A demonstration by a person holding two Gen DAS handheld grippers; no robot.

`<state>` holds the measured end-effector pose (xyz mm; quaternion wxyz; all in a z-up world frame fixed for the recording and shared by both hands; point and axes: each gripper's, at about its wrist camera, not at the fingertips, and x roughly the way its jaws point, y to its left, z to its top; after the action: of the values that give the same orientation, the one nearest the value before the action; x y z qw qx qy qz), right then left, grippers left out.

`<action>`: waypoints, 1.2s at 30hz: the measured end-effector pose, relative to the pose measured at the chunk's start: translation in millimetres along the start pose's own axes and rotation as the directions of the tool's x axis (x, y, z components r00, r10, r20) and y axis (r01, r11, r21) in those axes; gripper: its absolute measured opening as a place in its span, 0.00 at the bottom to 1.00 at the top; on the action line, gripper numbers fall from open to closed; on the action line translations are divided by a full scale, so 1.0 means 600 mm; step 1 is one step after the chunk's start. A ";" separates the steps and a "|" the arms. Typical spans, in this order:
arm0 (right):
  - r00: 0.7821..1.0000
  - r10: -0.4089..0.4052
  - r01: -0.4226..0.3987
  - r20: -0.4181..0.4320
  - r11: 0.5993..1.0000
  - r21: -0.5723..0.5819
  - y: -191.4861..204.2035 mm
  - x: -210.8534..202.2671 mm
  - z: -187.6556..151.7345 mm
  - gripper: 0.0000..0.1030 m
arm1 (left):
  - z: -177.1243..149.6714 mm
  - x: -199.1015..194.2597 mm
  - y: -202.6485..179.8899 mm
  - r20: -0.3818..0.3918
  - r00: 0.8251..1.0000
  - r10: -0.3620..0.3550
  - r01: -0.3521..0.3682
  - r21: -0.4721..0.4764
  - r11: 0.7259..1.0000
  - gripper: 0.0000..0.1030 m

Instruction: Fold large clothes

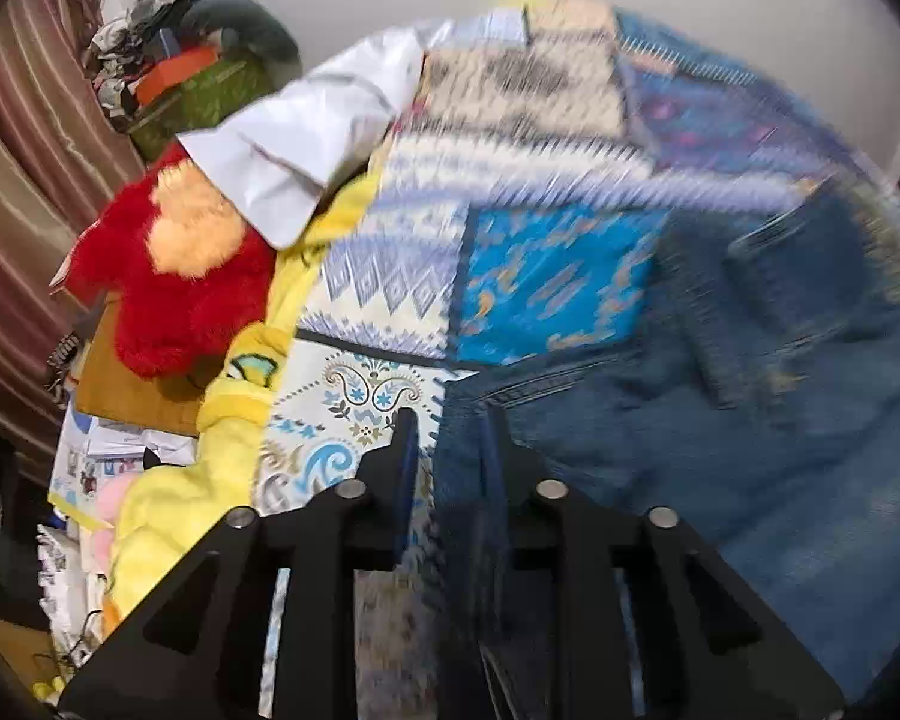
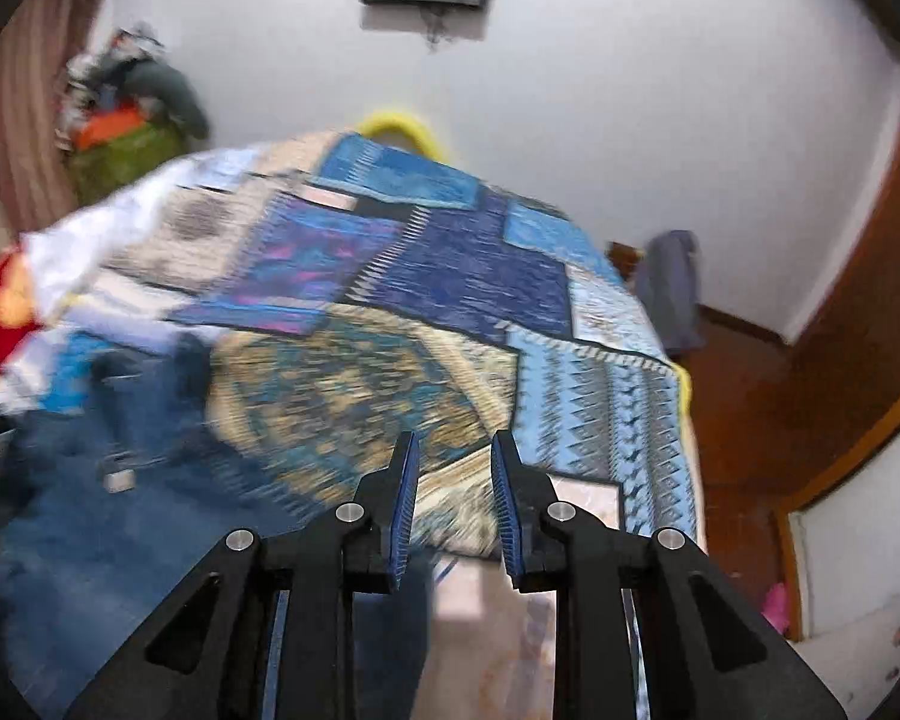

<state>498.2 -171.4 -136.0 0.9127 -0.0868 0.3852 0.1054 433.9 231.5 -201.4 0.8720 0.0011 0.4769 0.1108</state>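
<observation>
2 claws are seen over a bed covered by a patchwork quilt [image 2: 426, 276] in blue, cream and purple panels. Blue jeans [image 1: 720, 396] are spread on the near part of the quilt, waistband and a back pocket showing in the left wrist view; in the right wrist view the same denim [image 2: 90, 516] fills the lower left, much blurred.

The left claw [image 1: 450, 426] is held low at the jeans' edge, and a strip of denim is seen running between its fingers, so the fabric appears to be pinched there, though the blur leaves this short of certain. The right claw [image 2: 455, 450] is held above the quilt just beside the jeans, its jaws spread with a clear gap, nothing gripped; its blue ribbed pads [image 2: 405, 510] are visible.

A white garment [image 1: 294, 138] is draped at the far left corner of the bed, partly over a red and orange plush toy [image 1: 174, 276]. Yellow plush fabric [image 1: 168, 510] is bunched along the bed's left side. A pile of clutter [image 1: 168, 48] is stacked against the wall beside a striped curtain [image 1: 24, 138].
</observation>
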 end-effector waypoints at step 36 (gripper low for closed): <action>0.940 0.267 -0.211 -0.212 0.943 0.256 0.032 -0.268 -0.427 0.87 | -0.453 -0.123 0.018 -0.292 0.922 -0.255 0.255 -0.037 0.966 0.85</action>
<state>208.1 -234.3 -198.2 0.8426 0.0548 0.5115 0.1593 167.3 199.6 -287.2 0.7981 -0.0766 0.5975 -0.0051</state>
